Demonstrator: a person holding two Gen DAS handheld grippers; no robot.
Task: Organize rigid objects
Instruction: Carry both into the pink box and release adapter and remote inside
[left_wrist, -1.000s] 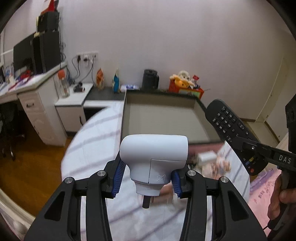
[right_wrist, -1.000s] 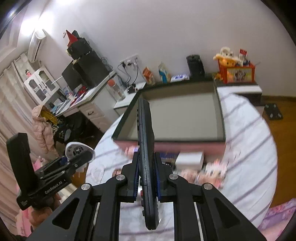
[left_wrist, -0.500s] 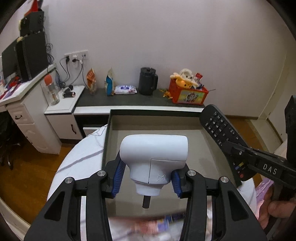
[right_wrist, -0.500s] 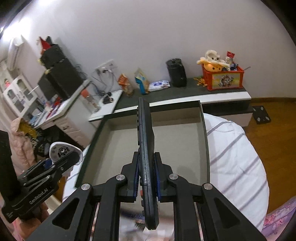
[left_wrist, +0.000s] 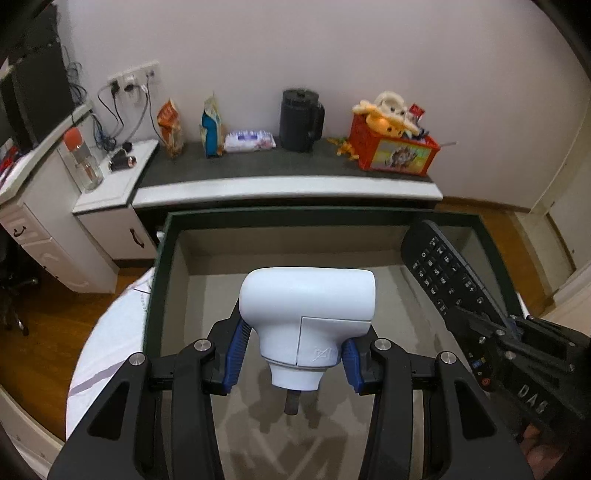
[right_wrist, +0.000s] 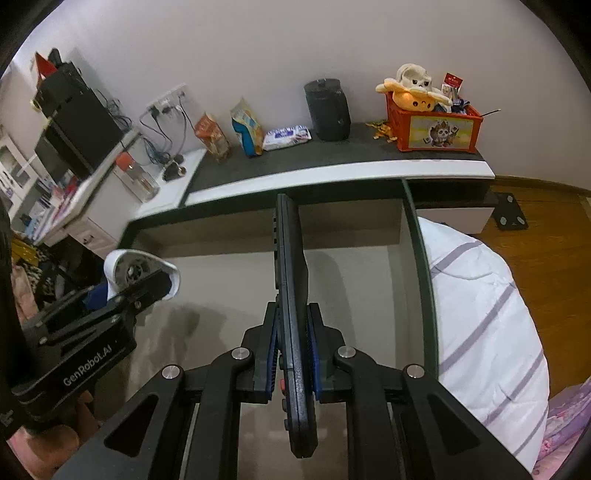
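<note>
We hold both grippers above the bed (right_wrist: 491, 317), whose white cover carries pale purple stripes. On the bed sits the open box (left_wrist: 155, 280), dark green on its rim and beige inside; its floor fills the lower half of both wrist views. Behind the box runs a low dark-topped shelf (left_wrist: 280, 166) against the wall, bearing a black jug (left_wrist: 301, 120), an orange toy crate (left_wrist: 393, 151) and some snack packs.

The left gripper (left_wrist: 293, 360) is clamped on the white handheld device (left_wrist: 308, 310). The blue pads (left_wrist: 236, 349) press on its narrow neck from both sides, with the broad rounded head pointing away from the camera and a short dark stub projecting from its lower end. The device hangs over the middle of the box floor and casts a shadow there; we cannot tell from this view whether it touches the floor.

The right gripper (right_wrist: 291, 356) is clamped on the black remote control (right_wrist: 290, 280). The remote stands on edge between the blue pads, its long axis pointing toward the far wall of the box. In the left wrist view the same remote appears over the right side of the box, keypad facing up and left. The two held items are well apart, side by side above the box interior.
</note>
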